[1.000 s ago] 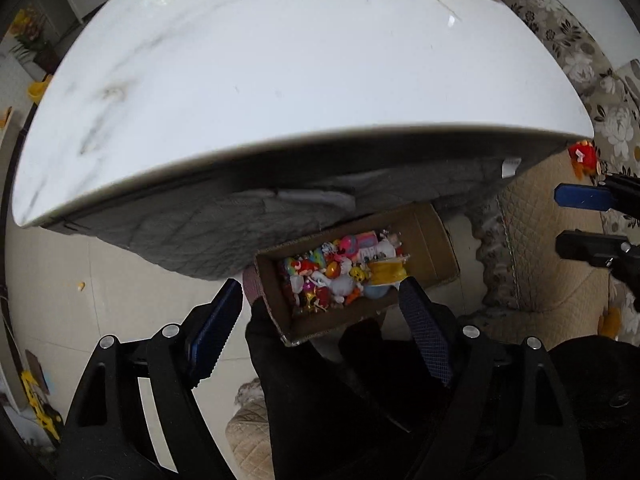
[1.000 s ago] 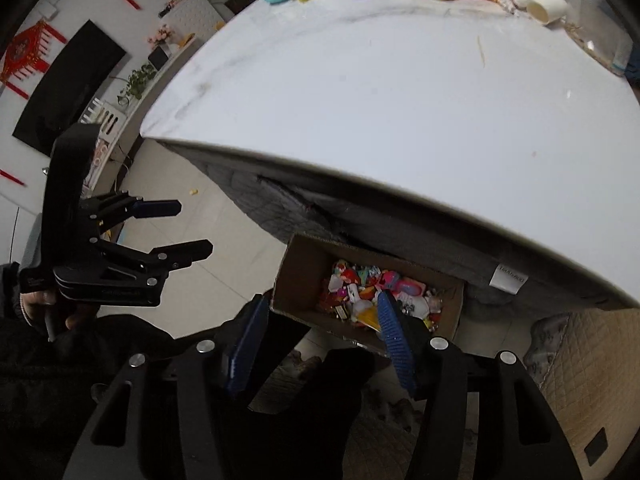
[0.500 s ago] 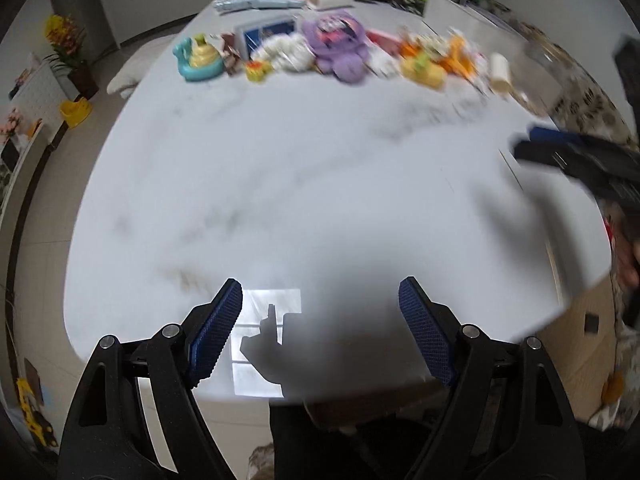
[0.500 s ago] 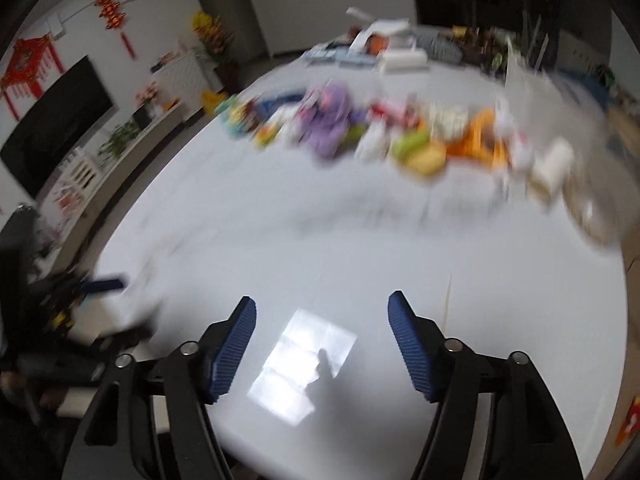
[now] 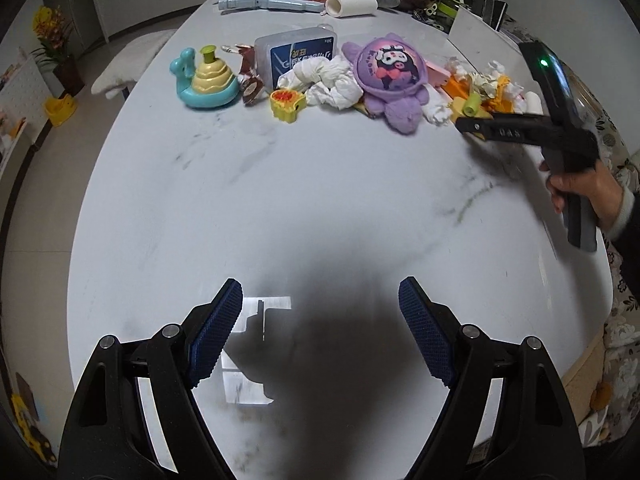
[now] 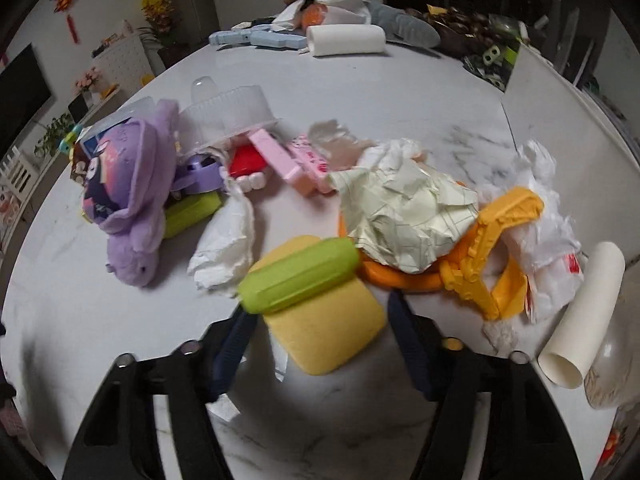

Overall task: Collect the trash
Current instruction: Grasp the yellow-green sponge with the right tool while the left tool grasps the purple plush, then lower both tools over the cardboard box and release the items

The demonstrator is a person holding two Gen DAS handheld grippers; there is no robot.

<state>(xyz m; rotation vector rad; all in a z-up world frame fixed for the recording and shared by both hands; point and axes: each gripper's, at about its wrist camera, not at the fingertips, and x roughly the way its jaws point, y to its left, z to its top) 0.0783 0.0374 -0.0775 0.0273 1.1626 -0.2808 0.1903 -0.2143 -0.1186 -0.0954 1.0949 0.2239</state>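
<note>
Both my tongs have left the cardboard toy box for the marble table [image 5: 200, 208]. My left gripper [image 5: 320, 332] gapes wide, empty. My right gripper [image 6: 320, 344], just narrowing, straddles a yellow sponge [image 6: 324, 336]; crumpled paper [image 6: 408, 216] lies at one o'clock.

White marble table [image 5: 320, 208] under plush toy [image 5: 390, 80], crumpled tissues [image 5: 328, 82], sponge [image 6: 324, 328].

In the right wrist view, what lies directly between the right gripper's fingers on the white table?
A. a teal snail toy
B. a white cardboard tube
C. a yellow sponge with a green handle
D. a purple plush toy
C: the yellow sponge with a green handle sits between the open fingers of the right gripper, while the purple plush toy lies off to the left.
</note>
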